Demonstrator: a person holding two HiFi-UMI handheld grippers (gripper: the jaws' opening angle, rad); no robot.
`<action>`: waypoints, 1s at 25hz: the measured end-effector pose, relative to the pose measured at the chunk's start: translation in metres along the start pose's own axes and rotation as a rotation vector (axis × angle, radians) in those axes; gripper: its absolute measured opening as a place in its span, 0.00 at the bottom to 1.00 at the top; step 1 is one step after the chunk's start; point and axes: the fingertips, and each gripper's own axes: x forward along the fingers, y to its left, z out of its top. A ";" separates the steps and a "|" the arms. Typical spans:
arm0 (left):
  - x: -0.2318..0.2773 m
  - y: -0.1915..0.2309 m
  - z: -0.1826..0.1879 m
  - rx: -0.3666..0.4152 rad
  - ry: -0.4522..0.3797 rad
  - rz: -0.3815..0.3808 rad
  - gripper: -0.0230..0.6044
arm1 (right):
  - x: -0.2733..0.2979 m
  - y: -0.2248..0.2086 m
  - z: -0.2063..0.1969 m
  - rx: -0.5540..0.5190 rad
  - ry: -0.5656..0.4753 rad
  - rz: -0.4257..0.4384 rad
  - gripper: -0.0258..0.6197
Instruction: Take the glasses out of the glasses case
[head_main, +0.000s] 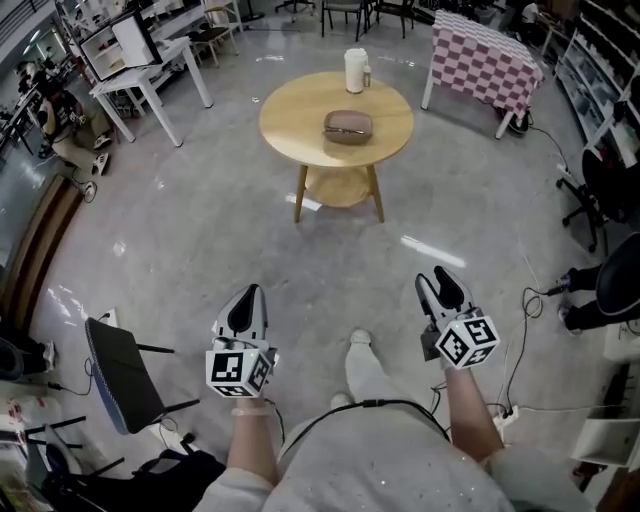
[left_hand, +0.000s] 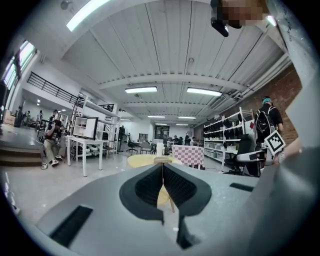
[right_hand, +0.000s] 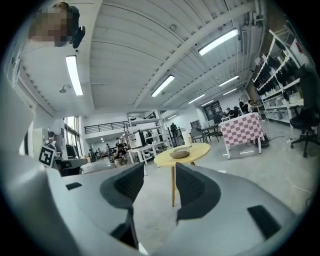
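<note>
**Glasses removal: not yet begun, case out of reach**

1. Floor (head_main: 200, 230): a broad bare stretch lies between the person and the work site. By my reading, the approach makes up the whole of the current step.
2. Tabletop (head_main: 290, 120): round, pale wood, on splayed legs, well apart from both tools.
3. Left tool (head_main: 250, 292): held level and aimed toward the tabletop. Its jaws are pressed together with nothing between them.
4. Right tool (head_main: 442, 283): aimed the same way. Its jaws are spread wide and empty.
5. White canister (head_main: 355, 70): upright at the far edge of the tabletop. It has no part in the task.
6. Glasses case (head_main: 348, 127): brownish, lying near the middle of the tabletop, and it appears closed and untouched.
7. Glasses: not visible, presumably inside the case.

Done: nothing. Left to do: reach the tabletop, steady and open the case, and lift the glasses out.
</note>
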 end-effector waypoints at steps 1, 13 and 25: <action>0.009 0.004 0.004 0.001 -0.001 0.003 0.04 | 0.010 -0.003 0.005 0.003 -0.004 0.004 0.36; 0.111 0.022 0.020 0.001 0.010 0.007 0.04 | 0.107 -0.056 0.034 0.028 0.023 0.017 0.36; 0.192 0.034 0.032 0.013 -0.010 0.044 0.05 | 0.183 -0.099 0.057 0.004 0.029 0.073 0.36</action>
